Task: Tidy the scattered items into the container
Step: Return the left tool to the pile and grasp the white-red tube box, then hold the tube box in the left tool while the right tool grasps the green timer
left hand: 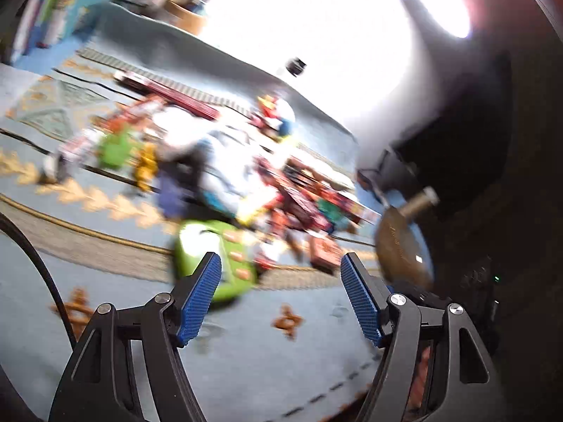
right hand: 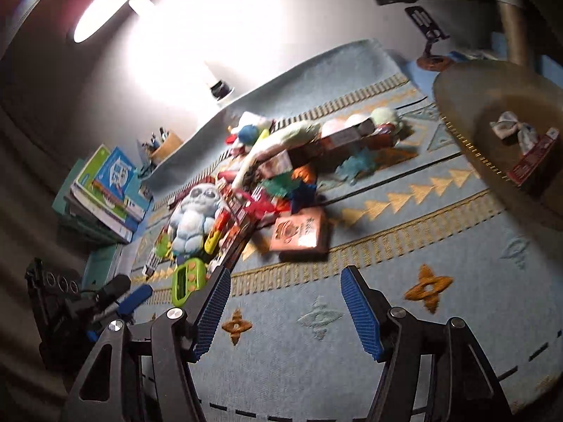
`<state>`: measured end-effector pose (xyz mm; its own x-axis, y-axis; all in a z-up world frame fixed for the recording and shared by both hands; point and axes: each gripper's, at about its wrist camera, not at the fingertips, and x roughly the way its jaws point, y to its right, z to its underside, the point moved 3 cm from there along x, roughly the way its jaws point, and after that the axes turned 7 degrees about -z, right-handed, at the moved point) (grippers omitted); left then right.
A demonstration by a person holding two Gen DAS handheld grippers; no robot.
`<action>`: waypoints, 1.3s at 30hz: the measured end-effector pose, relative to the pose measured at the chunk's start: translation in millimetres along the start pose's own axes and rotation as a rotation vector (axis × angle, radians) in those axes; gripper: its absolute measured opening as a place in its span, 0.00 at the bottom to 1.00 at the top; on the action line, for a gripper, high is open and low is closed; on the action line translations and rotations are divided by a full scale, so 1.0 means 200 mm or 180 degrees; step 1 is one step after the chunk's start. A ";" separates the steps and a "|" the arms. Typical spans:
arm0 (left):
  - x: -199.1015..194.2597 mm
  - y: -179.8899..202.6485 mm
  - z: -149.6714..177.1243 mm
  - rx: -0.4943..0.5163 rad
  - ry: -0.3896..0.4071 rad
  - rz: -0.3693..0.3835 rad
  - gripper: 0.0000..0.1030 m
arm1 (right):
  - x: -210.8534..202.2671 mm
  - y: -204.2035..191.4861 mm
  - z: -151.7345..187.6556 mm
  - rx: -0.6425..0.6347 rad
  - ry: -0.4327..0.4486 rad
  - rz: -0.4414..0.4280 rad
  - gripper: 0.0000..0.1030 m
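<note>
Nearest in each wrist view are the gripper's own blue-padded jaws, standing apart with nothing between them: the left gripper (left hand: 280,272) and the right gripper (right hand: 285,285) are both open over a pale blue patterned cloth (right hand: 404,316) that covers the worktop.

Just beyond the left jaws lies a green timer (left hand: 218,260), heavily smeared by blur; the right wrist view shows the same timer sharply at the near left end of the heap. Only the right view makes out single items: a pink card box (right hand: 299,234) on the near edge of the pile, a pale blue grey-eyed figure toy (right hand: 195,218) to its left, and red packets and a white plush further back. In the left view the pile (left hand: 246,176) is a streak of colours.

The container, a round tan basket (right hand: 499,123), sits at the right, apart from the heap; the right view looks into it and shows a bow and a red packet inside, while the left view catches only its blurred rim.

Far left, the right view shows stacked books (right hand: 105,193) and a pen holder (right hand: 165,147). A lit lamp (right hand: 105,7) glares from the wall beyond.
</note>
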<state>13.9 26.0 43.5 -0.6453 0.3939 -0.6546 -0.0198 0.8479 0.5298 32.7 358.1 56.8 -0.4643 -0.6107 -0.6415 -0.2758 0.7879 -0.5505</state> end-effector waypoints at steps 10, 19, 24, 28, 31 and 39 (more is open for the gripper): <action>0.15 -0.46 -0.36 0.0785 -0.0093 -0.1189 0.67 | 0.45 -0.38 0.15 -0.0564 -0.0605 -0.0240 0.62; 0.33 -0.55 -0.41 0.1343 -0.0347 -0.1360 0.67 | 0.73 -0.52 0.25 -0.0841 -0.0976 -0.0074 0.62; 0.38 -0.53 -0.43 0.1555 -0.0326 -0.1399 0.67 | 0.85 -0.60 0.21 -0.1099 -0.0833 0.0293 0.63; 0.43 -0.51 -0.46 0.1673 -0.0272 -0.1350 0.67 | 0.94 -0.66 0.19 -0.1176 -0.0773 0.0462 0.69; 0.45 -0.51 -0.49 0.1715 -0.0248 -0.1325 0.67 | 1.01 -0.72 0.19 -0.1261 -0.0715 0.0615 0.81; 0.44 -0.42 -0.43 0.1918 -0.0234 -0.1122 0.20 | 1.03 -0.72 0.18 -0.1357 -0.0498 0.0873 0.65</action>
<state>-107.3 -40.6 -12.2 -0.6244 0.0642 -0.7784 0.2220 0.9701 -0.0981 7.2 116.5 -15.7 -0.4454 -0.3564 -0.8213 -0.4947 0.8626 -0.1061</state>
